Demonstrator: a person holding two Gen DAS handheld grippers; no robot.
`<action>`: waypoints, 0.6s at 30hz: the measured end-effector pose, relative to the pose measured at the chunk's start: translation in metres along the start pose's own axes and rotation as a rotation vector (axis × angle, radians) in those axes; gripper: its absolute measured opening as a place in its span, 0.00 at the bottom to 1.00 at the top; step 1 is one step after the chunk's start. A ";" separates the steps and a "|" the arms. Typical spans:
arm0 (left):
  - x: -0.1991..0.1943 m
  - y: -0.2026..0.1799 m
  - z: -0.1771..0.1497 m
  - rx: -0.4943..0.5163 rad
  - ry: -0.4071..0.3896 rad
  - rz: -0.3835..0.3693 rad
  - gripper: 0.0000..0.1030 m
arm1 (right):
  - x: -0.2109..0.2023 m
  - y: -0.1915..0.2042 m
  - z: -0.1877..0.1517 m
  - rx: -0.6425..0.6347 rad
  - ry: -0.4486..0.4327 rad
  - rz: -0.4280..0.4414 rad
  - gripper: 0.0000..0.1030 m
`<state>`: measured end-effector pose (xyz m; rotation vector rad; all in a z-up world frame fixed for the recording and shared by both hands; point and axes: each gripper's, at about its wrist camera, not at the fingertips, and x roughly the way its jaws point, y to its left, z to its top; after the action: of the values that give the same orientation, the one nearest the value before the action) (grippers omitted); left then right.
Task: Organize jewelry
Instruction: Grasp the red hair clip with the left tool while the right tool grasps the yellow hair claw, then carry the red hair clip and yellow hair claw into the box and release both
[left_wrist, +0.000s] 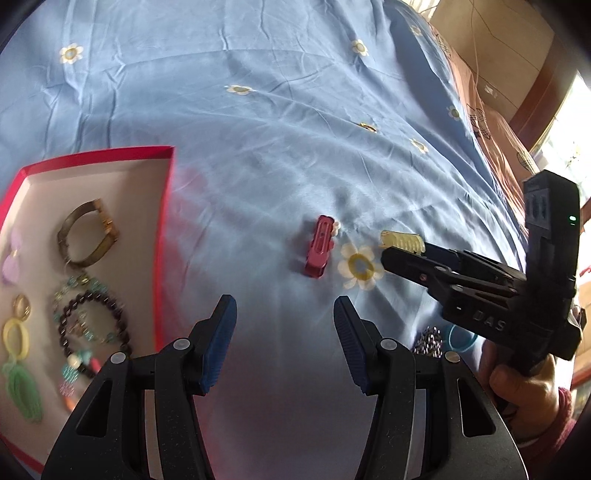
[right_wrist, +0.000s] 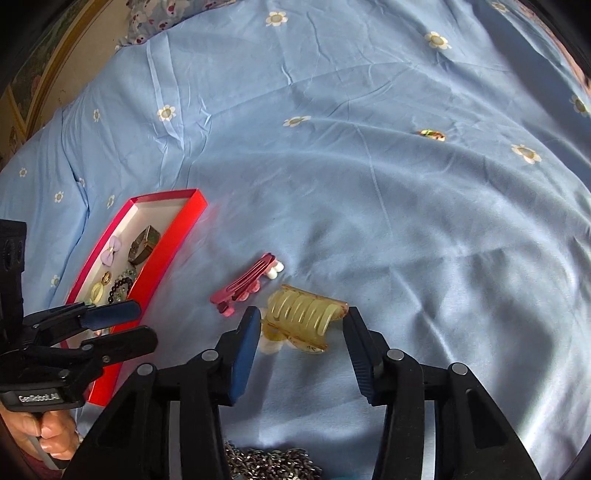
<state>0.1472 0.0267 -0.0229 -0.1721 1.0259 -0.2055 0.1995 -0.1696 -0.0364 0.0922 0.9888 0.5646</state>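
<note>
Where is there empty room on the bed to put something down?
The wide blue sheet beyond the pink hair clip and yellow claw clip lies bare, apart from one small shiny piece. So does the strip between the red box and the pink clip. It is crowded inside the box and around the two clips, where the right gripper straddles the claw clip.

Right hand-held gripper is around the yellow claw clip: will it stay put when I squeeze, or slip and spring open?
The yellow claw clip looks like hard glossy plastic, so probably stiff, light and somewhat slippery. Its curved teeth face the right hand-held gripper, so pads may skid off. It rests on soft sheet, so it may tilt under pressure.
</note>
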 end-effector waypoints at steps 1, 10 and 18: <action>0.004 -0.002 0.002 0.006 0.003 -0.006 0.52 | -0.004 -0.004 0.000 0.013 -0.009 0.002 0.45; 0.047 -0.016 0.026 0.005 0.032 -0.035 0.51 | -0.029 -0.029 -0.001 0.094 -0.056 0.010 0.45; 0.050 -0.012 0.029 -0.009 0.024 -0.063 0.15 | -0.034 -0.032 -0.006 0.119 -0.061 0.030 0.45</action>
<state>0.1961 0.0041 -0.0466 -0.2106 1.0465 -0.2614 0.1939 -0.2143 -0.0242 0.2295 0.9628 0.5271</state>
